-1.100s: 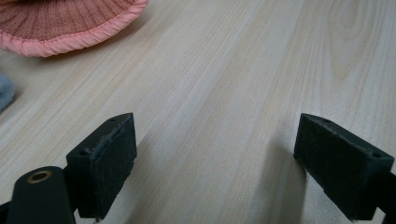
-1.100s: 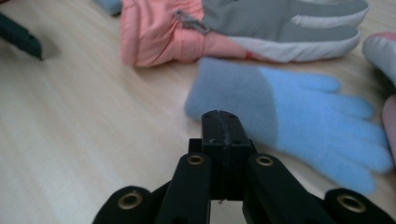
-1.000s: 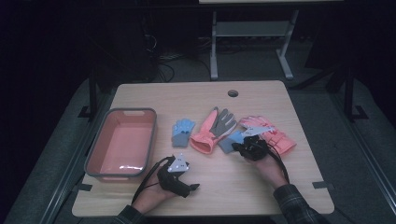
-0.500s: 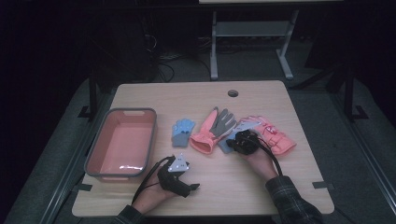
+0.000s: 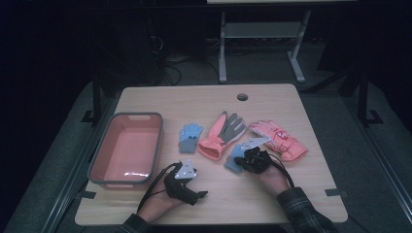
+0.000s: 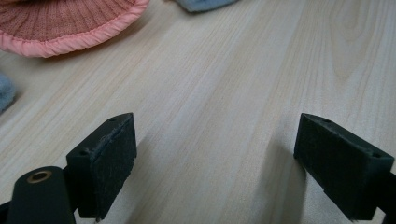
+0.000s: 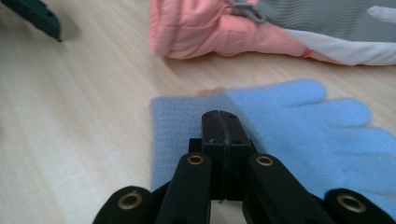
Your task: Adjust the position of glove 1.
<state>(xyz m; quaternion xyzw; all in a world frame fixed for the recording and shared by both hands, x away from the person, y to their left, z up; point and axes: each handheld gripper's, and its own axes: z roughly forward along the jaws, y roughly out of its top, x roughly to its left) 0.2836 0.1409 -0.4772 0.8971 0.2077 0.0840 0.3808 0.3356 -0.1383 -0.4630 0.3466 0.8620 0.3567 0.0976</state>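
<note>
- Right gripper (image 5: 248,158) sits lower centre-right of the high view, over the near blue glove (image 5: 234,158). Its own view shows the jaws pressed together (image 7: 219,122) above the cuff end of that glove (image 7: 299,135); I cannot tell whether any cloth is pinched between them.
- Left gripper (image 5: 194,187) lies lower centre of the high view, on bare table (image 5: 291,102), held from below by the left hand (image 5: 158,204). In its own view the jaws stand wide apart (image 6: 215,158) with nothing between them but wood.
- Blue glove near the right gripper lies flat, fingers pointing to the right of the right gripper view.
- Second blue glove (image 5: 190,137) lies centre of the high view, just right of the pink bin (image 5: 127,148).
- Pink and grey glove (image 5: 223,133) lies between the two blue ones, cuff toward the bottom of the frame; its ribbed cuff (image 6: 70,23) shows at the upper left of the left gripper view.
- Padded pink glove (image 5: 279,140) lies centre-right, close to the right gripper.
- Bin sits at the left of the table, nothing visible inside.
</note>
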